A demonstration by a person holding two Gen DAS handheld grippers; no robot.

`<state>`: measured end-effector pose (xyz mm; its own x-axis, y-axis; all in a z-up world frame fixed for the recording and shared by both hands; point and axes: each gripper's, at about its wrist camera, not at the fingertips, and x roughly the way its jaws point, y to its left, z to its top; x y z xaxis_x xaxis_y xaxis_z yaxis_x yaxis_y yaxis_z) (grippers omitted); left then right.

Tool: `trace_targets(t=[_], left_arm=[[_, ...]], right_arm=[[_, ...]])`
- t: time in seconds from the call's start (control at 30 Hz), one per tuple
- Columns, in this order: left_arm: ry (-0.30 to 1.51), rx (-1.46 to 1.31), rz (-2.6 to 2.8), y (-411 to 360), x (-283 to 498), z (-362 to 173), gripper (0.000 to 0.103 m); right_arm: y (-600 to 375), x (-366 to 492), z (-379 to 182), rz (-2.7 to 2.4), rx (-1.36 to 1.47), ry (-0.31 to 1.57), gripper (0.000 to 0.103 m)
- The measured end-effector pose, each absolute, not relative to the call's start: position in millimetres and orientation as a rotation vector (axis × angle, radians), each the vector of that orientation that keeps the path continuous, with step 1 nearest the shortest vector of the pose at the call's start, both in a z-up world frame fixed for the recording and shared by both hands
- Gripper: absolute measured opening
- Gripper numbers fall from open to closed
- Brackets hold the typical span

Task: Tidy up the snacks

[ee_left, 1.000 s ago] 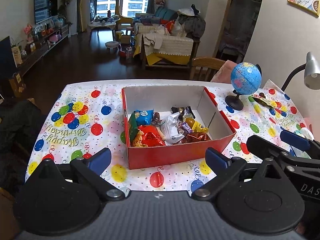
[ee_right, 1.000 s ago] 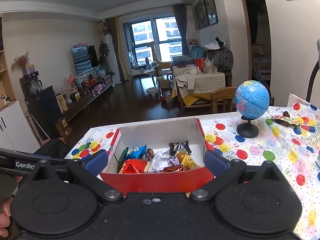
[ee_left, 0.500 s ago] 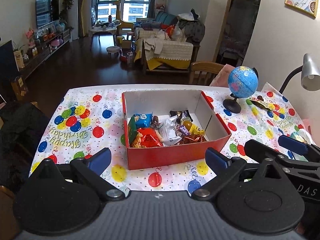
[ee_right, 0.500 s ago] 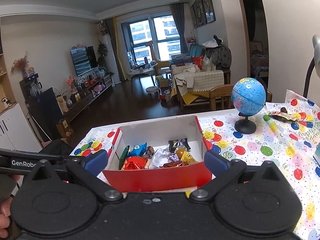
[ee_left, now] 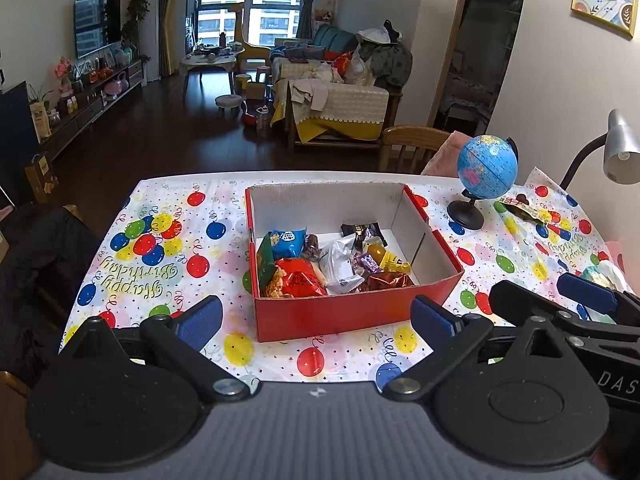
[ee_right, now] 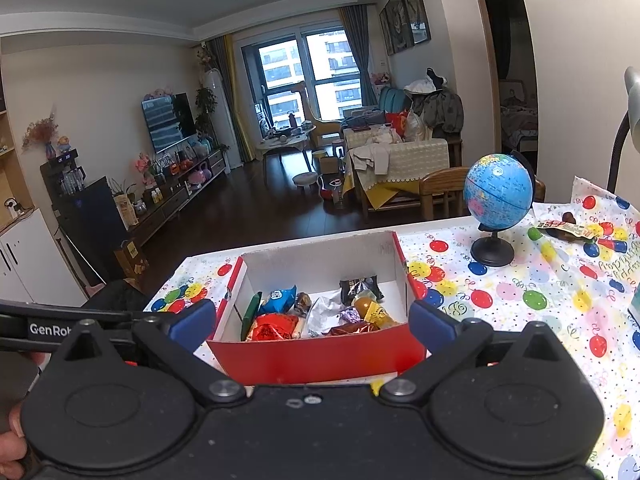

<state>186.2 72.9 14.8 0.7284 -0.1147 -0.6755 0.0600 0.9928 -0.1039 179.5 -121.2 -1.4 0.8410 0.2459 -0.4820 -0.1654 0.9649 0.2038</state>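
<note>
A red cardboard box [ee_left: 340, 316] with white inner walls sits mid-table and holds several wrapped snacks: a blue packet [ee_left: 286, 240], a red packet [ee_left: 298, 282], a silver one [ee_left: 340, 264] and small candies. It also shows in the right wrist view [ee_right: 316, 356]. My left gripper [ee_left: 318, 320] is open and empty, hovering in front of the box. My right gripper [ee_right: 312, 322] is open and empty, also in front of the box; it appears at the right of the left wrist view [ee_left: 560, 304]. One more snack wrapper [ee_left: 520, 208] lies by the globe.
A blue globe [ee_left: 486, 172] on a black stand is at the table's far right, with a desk lamp [ee_left: 620, 148] beyond it. A balloon-print tablecloth [ee_left: 160, 248] covers the table. A wooden chair [ee_left: 412, 148] stands behind the far edge.
Both grippers have drawn back and risen a little from the box, so it looks slightly smaller and lower. Both stay open. The snacks have not moved.
</note>
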Motion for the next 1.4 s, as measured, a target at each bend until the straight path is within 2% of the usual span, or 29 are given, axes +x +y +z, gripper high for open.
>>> trace_targets(t=[1.4], left_arm=[[0.708,-0.059,-0.088,78,181,21,0.101]], right_arm=[[-117,181,6,0.182,0.151,0.525,0.103]])
